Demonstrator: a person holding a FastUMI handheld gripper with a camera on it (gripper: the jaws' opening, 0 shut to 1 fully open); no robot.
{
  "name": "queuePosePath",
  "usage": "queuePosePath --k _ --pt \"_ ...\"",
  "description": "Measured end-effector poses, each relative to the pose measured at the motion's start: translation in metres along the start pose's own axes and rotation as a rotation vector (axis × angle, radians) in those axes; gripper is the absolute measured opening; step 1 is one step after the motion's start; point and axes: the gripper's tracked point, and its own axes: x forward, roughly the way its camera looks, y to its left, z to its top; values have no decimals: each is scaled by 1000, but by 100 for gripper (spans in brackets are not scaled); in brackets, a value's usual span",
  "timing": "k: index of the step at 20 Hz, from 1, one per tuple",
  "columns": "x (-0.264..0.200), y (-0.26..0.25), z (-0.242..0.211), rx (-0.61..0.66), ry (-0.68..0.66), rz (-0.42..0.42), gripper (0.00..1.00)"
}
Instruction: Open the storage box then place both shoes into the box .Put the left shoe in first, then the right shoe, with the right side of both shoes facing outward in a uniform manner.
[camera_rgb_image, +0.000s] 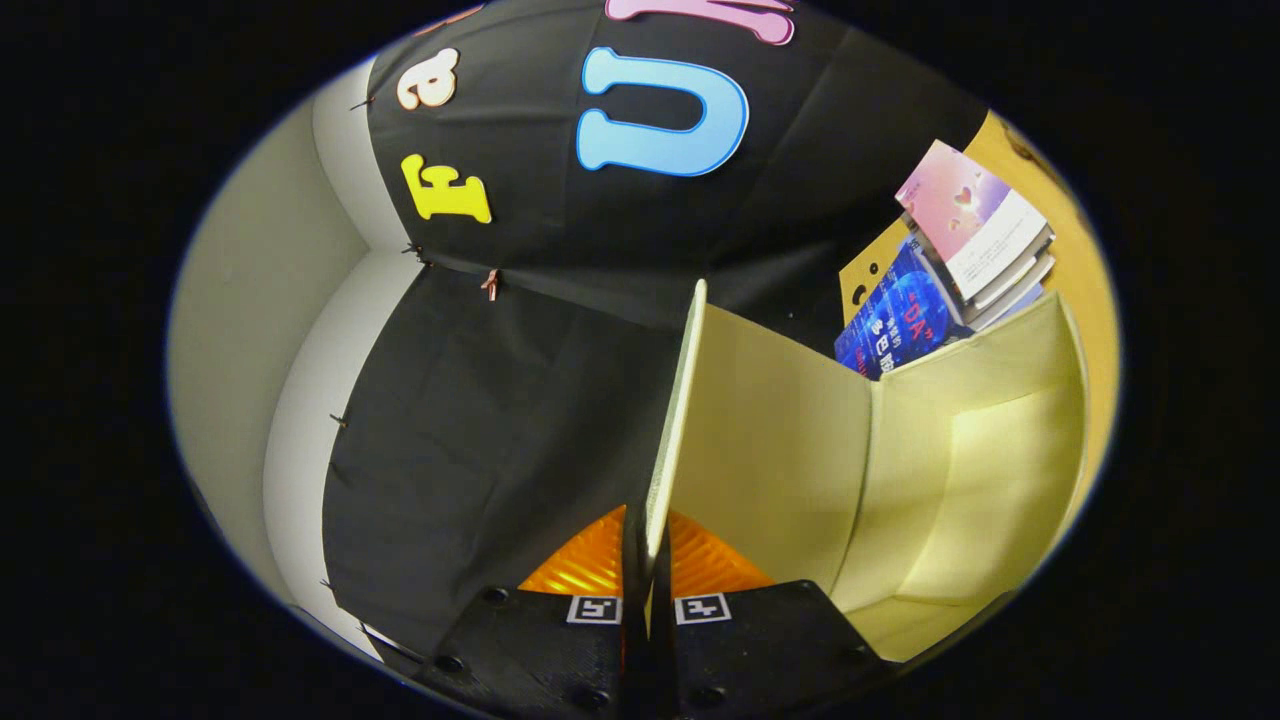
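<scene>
The gripper has its fingers pressed together on the thin edge of the lid, which stands edge-on between them and runs up and away from the tips. The lid looks like light, stiff card or thin plastic: easy to swing, likely to flex if twisted, so a pinch near its free edge seems the sensible hold. The view is rolled well over, which suggests the hand is turned on its side, following the flap's arc. Beyond the fingers, the pale box lies open, its inside bare. Behind it, books rest on a tan table.
</scene>
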Motion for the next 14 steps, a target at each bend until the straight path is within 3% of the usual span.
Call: queuePosePath --k 9,14 --pt "93 -7 -36 -18 47 -50 6" --pt "112 -20 -52 -38 69 -77 9"
